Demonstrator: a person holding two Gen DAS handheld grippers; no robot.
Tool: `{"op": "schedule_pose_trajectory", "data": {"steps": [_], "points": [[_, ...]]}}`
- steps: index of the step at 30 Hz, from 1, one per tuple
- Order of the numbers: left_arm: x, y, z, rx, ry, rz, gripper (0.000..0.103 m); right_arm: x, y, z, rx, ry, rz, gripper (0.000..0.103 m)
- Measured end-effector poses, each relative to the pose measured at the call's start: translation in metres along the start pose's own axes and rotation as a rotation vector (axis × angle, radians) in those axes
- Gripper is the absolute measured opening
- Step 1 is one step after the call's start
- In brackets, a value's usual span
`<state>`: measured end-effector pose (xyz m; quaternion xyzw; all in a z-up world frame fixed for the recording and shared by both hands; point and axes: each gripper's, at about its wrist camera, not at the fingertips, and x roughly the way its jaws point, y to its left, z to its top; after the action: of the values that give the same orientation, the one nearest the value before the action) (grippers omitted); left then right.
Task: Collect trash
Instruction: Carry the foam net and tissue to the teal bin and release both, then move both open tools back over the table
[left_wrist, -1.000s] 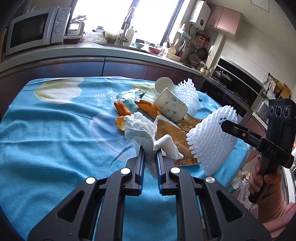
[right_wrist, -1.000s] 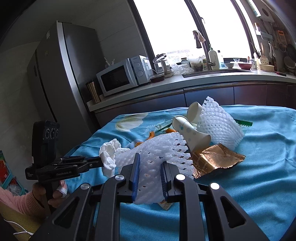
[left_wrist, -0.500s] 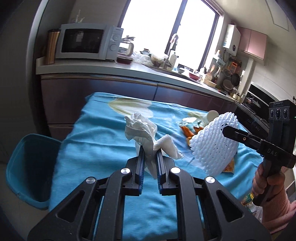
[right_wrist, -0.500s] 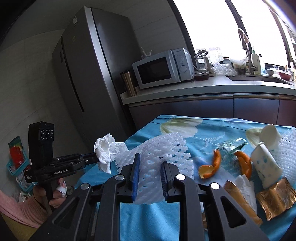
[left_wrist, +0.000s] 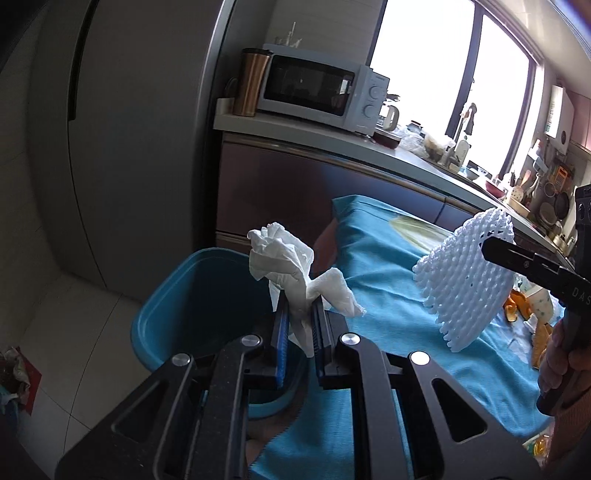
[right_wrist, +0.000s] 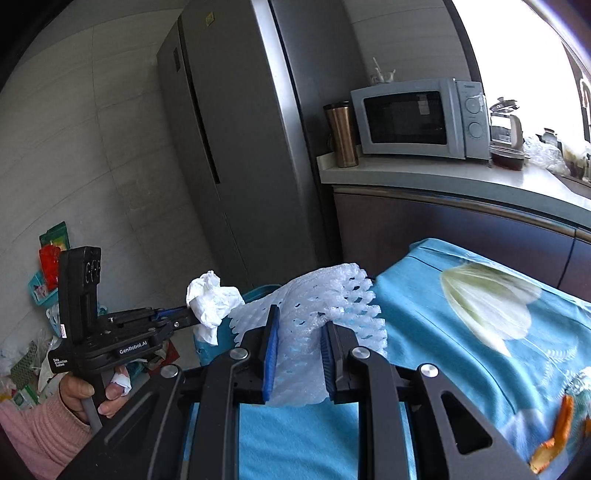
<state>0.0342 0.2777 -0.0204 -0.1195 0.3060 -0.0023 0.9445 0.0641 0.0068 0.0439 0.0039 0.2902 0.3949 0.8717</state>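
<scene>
My left gripper (left_wrist: 300, 317) is shut on a crumpled white tissue (left_wrist: 284, 258) and holds it above the open blue trash bin (left_wrist: 177, 295) that stands on the floor beside the table. My right gripper (right_wrist: 300, 332) is shut on a white foam fruit net (right_wrist: 325, 295) over the table's left end. In the left wrist view the net (left_wrist: 465, 280) hangs to the right, above the blue tablecloth (left_wrist: 384, 288). In the right wrist view the left gripper (right_wrist: 184, 316) with the tissue (right_wrist: 210, 306) is at the left, and the bin is mostly hidden behind the net.
Orange peels (right_wrist: 554, 435) and other scraps (left_wrist: 532, 310) lie on the cloth at the right. A tall grey fridge (left_wrist: 122, 129) and a counter with a microwave (left_wrist: 317, 88) stand behind the bin. Bags and clutter (right_wrist: 26, 362) lie on the floor at the left.
Both grippers have swung left from the trash pile on the table to the table's left end. The tissue now hangs over the blue bin, and the foam net follows close behind.
</scene>
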Motion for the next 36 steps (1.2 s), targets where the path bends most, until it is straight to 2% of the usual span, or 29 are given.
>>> {"op": "schedule_pose_trajectory", "data": {"steps": [10,15,22,26,30,36], "points": [[0.036,0.038,-0.011,-0.041,0.071,0.076,0.012,0.081,0.030,0.022,-0.079,0.086,-0.012,0.020],[0.054,0.043,-0.013,-0.051,0.110,0.100,0.013,0.121,0.039,0.021,-0.118,0.159,-0.037,0.021],[0.075,0.049,-0.020,-0.059,0.146,0.122,0.015,0.166,0.044,0.013,-0.149,0.283,-0.077,0.028],[0.085,0.052,-0.022,-0.067,0.157,0.137,0.020,0.179,0.042,0.011,-0.142,0.319,-0.083,0.033],[0.097,0.054,-0.024,-0.071,0.173,0.161,0.034,0.183,0.040,0.009,-0.131,0.334,-0.075,0.042],[0.106,0.059,-0.030,-0.094,0.178,0.172,0.038,0.181,0.037,0.008,-0.124,0.325,-0.078,0.044]]}}
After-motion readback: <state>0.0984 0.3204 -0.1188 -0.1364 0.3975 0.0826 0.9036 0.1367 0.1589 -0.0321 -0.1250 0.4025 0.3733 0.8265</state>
